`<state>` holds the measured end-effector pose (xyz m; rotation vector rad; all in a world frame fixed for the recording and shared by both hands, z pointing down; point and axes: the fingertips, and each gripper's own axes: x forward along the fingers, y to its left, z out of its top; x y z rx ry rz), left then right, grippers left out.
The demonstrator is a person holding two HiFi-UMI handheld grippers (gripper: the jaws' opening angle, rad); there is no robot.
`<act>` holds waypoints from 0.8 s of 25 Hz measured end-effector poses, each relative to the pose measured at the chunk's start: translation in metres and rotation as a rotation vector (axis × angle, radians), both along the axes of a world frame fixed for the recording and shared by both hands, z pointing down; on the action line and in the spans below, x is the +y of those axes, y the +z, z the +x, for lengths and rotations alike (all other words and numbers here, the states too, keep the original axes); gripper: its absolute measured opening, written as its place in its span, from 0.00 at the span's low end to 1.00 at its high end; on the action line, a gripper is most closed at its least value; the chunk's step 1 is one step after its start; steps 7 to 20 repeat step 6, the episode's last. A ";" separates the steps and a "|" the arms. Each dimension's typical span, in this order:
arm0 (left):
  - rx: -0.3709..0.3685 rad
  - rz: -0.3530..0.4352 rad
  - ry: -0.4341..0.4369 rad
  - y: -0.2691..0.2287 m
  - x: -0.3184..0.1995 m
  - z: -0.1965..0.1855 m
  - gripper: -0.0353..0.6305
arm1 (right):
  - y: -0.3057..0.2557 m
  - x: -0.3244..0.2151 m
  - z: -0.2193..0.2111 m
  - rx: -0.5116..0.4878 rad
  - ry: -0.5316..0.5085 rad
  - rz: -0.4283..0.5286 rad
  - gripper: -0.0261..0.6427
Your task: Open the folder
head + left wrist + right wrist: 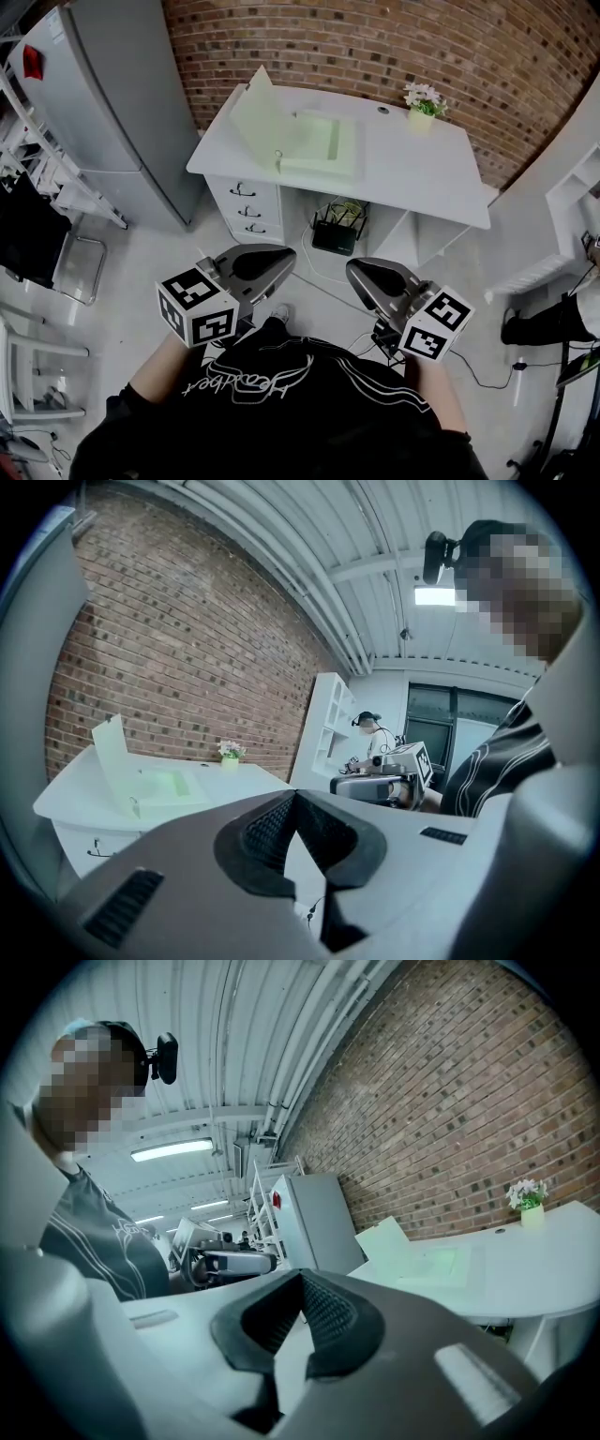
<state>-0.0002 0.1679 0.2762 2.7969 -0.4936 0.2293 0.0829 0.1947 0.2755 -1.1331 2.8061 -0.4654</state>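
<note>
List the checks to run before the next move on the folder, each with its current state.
1. Pale green plastic folder open on the white desk: ok, its cover stands raised.
2. Left tool empty: ok, jaws shut on nothing.
3. Right tool empty: ok, jaws shut on nothing.
4. Tools near the folder: not ok, both are held by the person's body, apart from the desk.
5. Small pot of white flowers apart from the folder: ok.
6. Raised cover stable unaided: cannot tell.

Pale green folder [295, 136], plain white desk [422, 173], red-brown brick wall [375, 42]. Grey left gripper [289, 253] and right gripper [352, 270] with black-and-white square markers, black pads. Black shirt [281, 412], white stripes. Yellowish flowerpot [421, 119].
</note>
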 end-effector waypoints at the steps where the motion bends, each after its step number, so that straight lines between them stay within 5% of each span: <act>1: -0.001 0.001 -0.001 -0.001 0.000 0.001 0.06 | -0.001 0.000 0.000 -0.002 -0.001 0.001 0.04; 20: 0.017 -0.010 -0.019 -0.003 0.004 0.003 0.06 | -0.004 0.004 0.002 0.001 -0.014 0.011 0.04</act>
